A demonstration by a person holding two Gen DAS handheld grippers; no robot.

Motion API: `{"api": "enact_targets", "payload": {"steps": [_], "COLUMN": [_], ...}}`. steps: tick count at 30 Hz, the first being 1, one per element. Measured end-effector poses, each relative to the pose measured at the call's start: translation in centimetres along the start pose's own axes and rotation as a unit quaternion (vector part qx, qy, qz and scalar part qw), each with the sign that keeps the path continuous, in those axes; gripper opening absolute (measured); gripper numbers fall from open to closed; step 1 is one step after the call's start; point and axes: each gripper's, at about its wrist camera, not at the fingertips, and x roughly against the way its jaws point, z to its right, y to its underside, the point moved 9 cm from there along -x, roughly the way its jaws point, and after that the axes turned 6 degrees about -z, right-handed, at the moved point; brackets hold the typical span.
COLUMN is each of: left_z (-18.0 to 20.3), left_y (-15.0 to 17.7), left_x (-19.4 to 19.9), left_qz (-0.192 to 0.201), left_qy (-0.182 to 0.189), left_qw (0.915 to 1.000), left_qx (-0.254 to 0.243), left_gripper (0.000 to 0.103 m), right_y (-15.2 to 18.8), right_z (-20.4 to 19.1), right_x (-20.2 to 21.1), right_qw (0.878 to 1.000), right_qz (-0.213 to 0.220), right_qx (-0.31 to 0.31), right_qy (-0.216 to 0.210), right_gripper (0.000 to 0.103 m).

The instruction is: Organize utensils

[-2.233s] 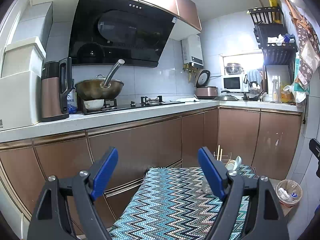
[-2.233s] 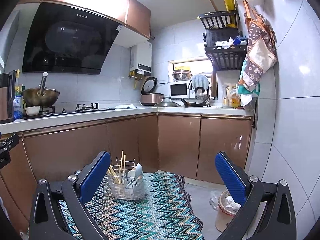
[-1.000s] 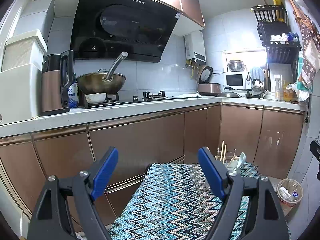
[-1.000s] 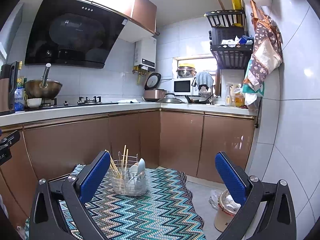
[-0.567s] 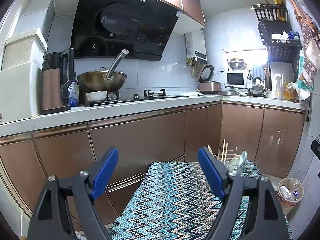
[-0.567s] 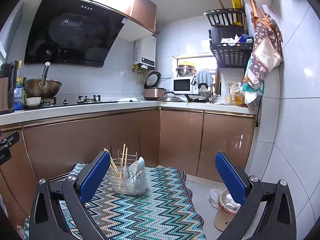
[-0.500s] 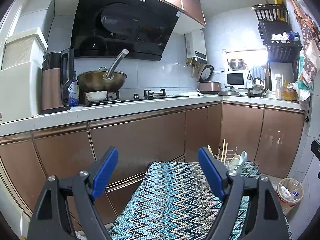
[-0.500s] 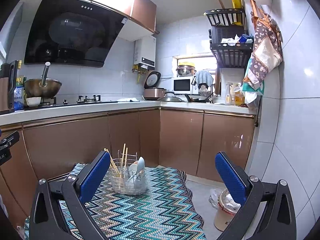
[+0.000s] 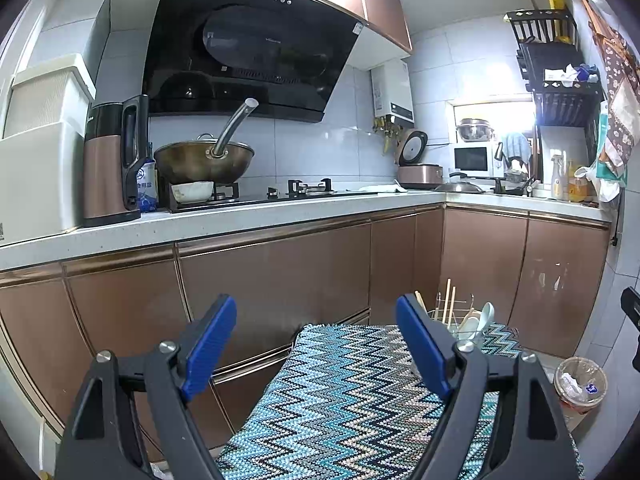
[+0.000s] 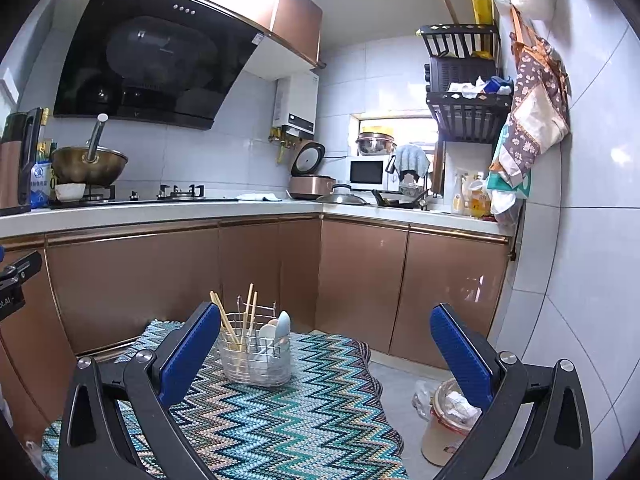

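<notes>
A wire utensil basket (image 10: 256, 362) stands on a zigzag-patterned cloth (image 10: 280, 432) and holds wooden chopsticks (image 10: 248, 316) and pale spoons (image 10: 280, 328). In the left wrist view the basket (image 9: 460, 326) sits at the cloth's far right, partly hidden behind the right finger. My left gripper (image 9: 316, 344) is open and empty above the cloth's near part (image 9: 344, 404). My right gripper (image 10: 324, 352) is open and empty, with the basket just beyond its left finger.
Copper-coloured cabinets (image 9: 280, 276) run under a white counter (image 9: 240, 220) with a wok (image 9: 204, 164), a kettle (image 9: 112, 172) and a rice cooker (image 10: 312, 180). A waste bin (image 10: 448, 420) stands on the floor right of the cloth.
Both views have shifted slightly, with the basket a little higher and more visible than 2.2 s ago. Both grippers stay open and empty.
</notes>
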Motion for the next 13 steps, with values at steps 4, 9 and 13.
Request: {"api": "enact_targets", "payload": {"steps": [4,9,13], "left_z": [0.12,0.23,0.82], "left_y": [0.14,0.12,0.24], "left_x": [-0.40,-0.60,-0.86], "left_qz": [-0.002,-0.001,-0.001], "left_qy": [0.002,0.004,0.009], "left_qw": [1.0000,1.0000,1.0000], "left_qx": [0.002,0.002,0.000], "left_gripper": [0.081,0.081,0.081], "right_y": [0.34,0.76,0.95], "right_z": [0.32,0.62,0.71], "right_x": [-0.31,-0.67,-0.97], "right_qw": [1.000,1.000,1.000], "right_qz": [-0.006,-0.012,-0.017], "right_qx": [-0.003,-0.006,-0.008], "right_qy": [0.006,0.010,0.010], "right_gripper": [0.103,0.103,0.103]}}
